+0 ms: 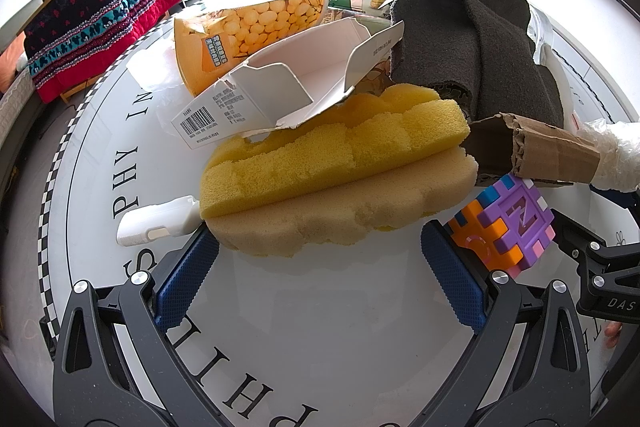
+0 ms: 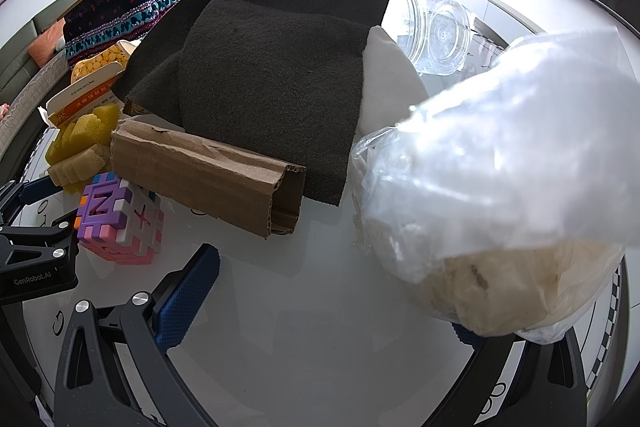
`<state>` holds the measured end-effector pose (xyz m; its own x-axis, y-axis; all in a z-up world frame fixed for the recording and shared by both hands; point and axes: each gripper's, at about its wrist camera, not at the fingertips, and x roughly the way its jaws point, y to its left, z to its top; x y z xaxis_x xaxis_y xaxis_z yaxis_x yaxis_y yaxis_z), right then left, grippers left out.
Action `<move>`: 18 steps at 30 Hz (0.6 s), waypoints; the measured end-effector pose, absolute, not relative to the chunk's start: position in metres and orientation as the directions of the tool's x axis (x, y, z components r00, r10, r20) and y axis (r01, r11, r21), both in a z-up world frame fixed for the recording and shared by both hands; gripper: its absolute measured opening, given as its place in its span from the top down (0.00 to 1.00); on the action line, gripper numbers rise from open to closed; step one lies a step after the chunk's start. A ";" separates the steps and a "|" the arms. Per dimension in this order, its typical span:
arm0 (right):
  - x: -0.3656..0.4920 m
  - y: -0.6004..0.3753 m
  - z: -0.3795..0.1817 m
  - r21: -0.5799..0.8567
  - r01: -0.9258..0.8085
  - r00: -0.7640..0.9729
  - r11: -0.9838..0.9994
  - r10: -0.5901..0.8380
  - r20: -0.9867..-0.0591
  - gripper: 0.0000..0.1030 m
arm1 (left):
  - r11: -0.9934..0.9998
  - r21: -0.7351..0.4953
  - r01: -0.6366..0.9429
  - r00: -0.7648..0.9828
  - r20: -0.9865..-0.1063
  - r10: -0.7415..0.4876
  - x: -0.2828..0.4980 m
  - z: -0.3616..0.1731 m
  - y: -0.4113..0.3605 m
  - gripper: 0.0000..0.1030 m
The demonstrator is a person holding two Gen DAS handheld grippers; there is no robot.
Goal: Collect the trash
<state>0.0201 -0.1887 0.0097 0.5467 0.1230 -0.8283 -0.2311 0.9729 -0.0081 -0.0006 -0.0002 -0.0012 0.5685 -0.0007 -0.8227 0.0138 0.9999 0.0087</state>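
On the round white table (image 1: pixel 312 327) a yellow sponge (image 1: pixel 336 167) lies just ahead of my open, empty left gripper (image 1: pixel 318 275). Behind the sponge lie a torn white carton (image 1: pixel 288 87) and a yellow snack box (image 1: pixel 248 31). A torn cardboard piece (image 1: pixel 536 151) (image 2: pixel 208 171) lies to the right. My right gripper (image 2: pixel 332 303) is open; a crumpled clear plastic bag (image 2: pixel 500 171) drapes over its right finger and hides that tip. The bag also shows in the left wrist view (image 1: pixel 612 155).
A dark grey cloth (image 2: pixel 264 79) (image 1: pixel 472 39) covers the table's far side. A purple puzzle cube (image 1: pixel 508 223) (image 2: pixel 120 219) sits beside my left gripper's right finger. A white plastic piece (image 1: pixel 160 223) lies left of the sponge. A glass jar (image 2: pixel 436 35) lies at the back.
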 end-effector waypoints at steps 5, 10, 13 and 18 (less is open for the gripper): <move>0.019 -0.188 0.011 -0.008 -0.231 0.547 0.973 0.123 -0.828 0.02 | 1.000 0.009 0.014 0.569 -0.823 -0.001 0.000 -0.001 0.000 0.05; 0.019 -0.187 0.011 -0.009 -0.231 0.547 0.973 0.122 -0.828 0.02 | 1.000 0.009 0.014 0.569 -0.823 -0.001 0.000 -0.001 0.000 0.05; 0.019 -0.187 0.012 -0.008 -0.231 0.547 0.973 0.123 -0.828 0.02 | 1.000 0.009 0.014 0.569 -0.823 -0.001 -0.001 -0.001 0.000 0.05; 0.020 -0.189 0.016 0.024 -0.247 0.497 0.969 0.148 -0.855 0.02 | 1.000 -0.017 0.012 0.554 -0.832 -0.021 -0.006 0.001 0.002 0.06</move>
